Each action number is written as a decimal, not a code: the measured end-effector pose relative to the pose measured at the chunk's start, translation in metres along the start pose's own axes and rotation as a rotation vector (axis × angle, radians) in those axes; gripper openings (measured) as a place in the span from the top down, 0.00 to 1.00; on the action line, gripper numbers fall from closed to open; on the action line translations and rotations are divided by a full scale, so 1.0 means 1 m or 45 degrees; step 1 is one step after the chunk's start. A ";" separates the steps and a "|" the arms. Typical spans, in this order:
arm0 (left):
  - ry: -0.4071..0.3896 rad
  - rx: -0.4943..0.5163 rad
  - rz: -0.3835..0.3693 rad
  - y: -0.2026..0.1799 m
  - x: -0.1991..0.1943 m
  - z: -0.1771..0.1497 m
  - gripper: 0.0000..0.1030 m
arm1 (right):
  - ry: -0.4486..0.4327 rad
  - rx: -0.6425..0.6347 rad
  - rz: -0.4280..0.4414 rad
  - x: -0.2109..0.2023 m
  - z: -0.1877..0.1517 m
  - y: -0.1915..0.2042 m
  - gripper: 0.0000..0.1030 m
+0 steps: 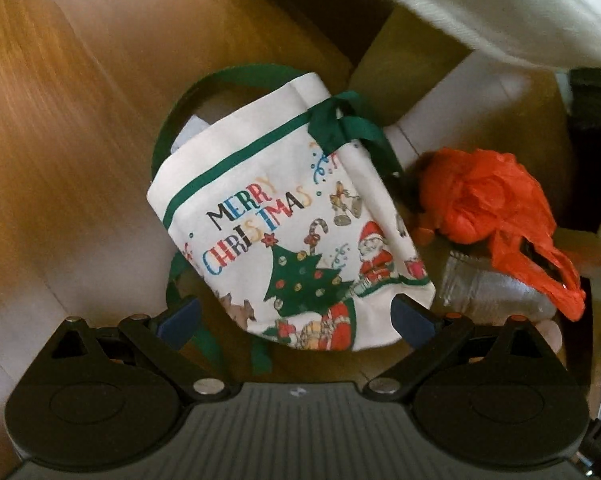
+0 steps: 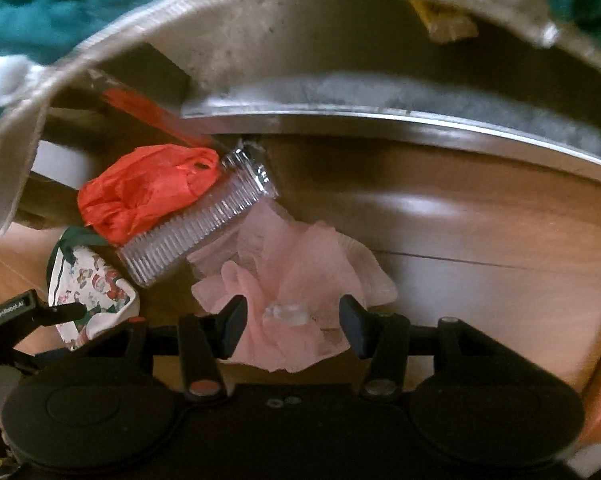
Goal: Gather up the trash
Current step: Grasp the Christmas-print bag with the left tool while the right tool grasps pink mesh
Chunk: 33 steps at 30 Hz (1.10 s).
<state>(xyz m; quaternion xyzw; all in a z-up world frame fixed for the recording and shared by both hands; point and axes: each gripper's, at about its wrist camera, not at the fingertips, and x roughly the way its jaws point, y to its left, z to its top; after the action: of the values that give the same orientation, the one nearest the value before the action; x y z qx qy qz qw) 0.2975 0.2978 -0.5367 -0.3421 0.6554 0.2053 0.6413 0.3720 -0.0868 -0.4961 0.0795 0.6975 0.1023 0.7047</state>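
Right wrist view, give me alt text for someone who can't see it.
An open right gripper points down over a crumpled pink tissue on a wooden floor. Beside it lie a ribbed clear plastic bottle, a red plastic bag and a Christmas bag.

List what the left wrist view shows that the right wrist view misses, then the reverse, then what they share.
Only the left wrist view: the MERRY CHRISTMAS lettering on the bag, its green handles, and the left gripper with jaws apart over the bag's lower part.

Only the right wrist view: the pink crumpled plastic, the right gripper open over it, a teal cloth and a metal rail.

Both: the Christmas bag, the red plastic bag, the clear ribbed bottle and the wooden floor.
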 end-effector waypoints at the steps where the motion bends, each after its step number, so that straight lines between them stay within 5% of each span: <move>1: 0.006 -0.008 -0.006 0.001 0.003 0.000 0.08 | 0.002 0.002 0.003 0.004 0.001 -0.001 0.50; 12: -0.039 -0.017 0.015 0.005 0.005 -0.002 0.60 | -0.021 -0.057 0.000 0.019 0.002 0.007 0.58; 13: -0.048 -0.017 0.024 0.006 0.003 -0.003 0.81 | -0.021 -0.075 -0.001 0.019 0.001 0.009 0.69; 14: -0.041 -0.020 0.029 0.008 0.001 -0.004 0.90 | -0.020 -0.090 0.003 0.019 0.000 0.011 0.92; 22: -0.103 0.055 0.073 0.006 -0.024 -0.014 0.97 | -0.080 -0.204 -0.029 -0.004 -0.015 0.026 0.95; 33: -0.188 0.257 0.101 -0.003 -0.101 -0.041 0.98 | -0.249 -0.283 -0.039 -0.099 -0.053 0.028 0.95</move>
<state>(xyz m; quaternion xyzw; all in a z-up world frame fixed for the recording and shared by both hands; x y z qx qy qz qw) 0.2652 0.2853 -0.4334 -0.2337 0.6367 0.1882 0.7104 0.3176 -0.0870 -0.3937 -0.0001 0.6111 0.1599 0.7752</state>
